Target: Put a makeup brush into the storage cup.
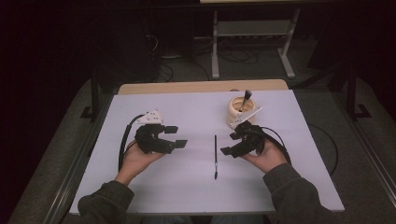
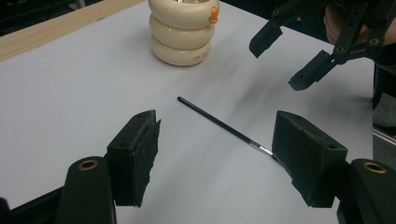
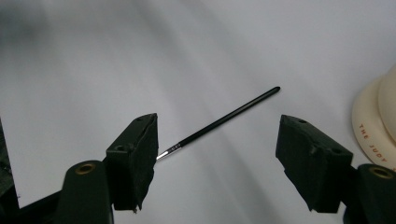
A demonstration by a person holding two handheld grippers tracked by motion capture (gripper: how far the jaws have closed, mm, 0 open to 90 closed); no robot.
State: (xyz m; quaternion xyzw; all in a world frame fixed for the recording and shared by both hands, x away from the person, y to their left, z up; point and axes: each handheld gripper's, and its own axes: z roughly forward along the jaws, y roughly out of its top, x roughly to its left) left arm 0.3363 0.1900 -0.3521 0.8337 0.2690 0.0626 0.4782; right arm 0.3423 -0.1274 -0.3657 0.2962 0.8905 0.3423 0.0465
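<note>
A thin black brush [image 1: 215, 156] lies flat on the white table [image 1: 187, 186], and everything else sits around it. In the high view it runs straight away from the person, midway between the two hands, with nothing touching it.

To the left of the brush, the left gripper [image 1: 175, 136] is held in the person's left hand [image 1: 135, 161], just above the table. Its jaws stand wide apart and hold nothing. In the left gripper view the brush lies slantwise between those jaws on the table beyond them, and its metal collar end disappears behind the right-hand jaw.

To the right of the brush, the right gripper [image 1: 230, 143] rests in the person's right hand [image 1: 266, 158]. Its jaws are also spread wide and empty. In the right gripper view the brush [image 3: 219, 122] lies across the gap between the jaws, its silver collar just beside the left-hand jaw and its rounded tip pointing up and to the right.

Beyond the brush and to its right stands a cream holder [image 1: 240, 112] made of stacked rings, upright on the table, with a dark-handled tool [image 1: 245, 99] leaning out of its top. The right gripper is just in front of this holder. In the left gripper view the holder [image 2: 182, 30] has a small orange piece [image 2: 213, 17] at its rim, and the right gripper [image 2: 280, 60] hangs in the air to its right, jaws open.
</note>
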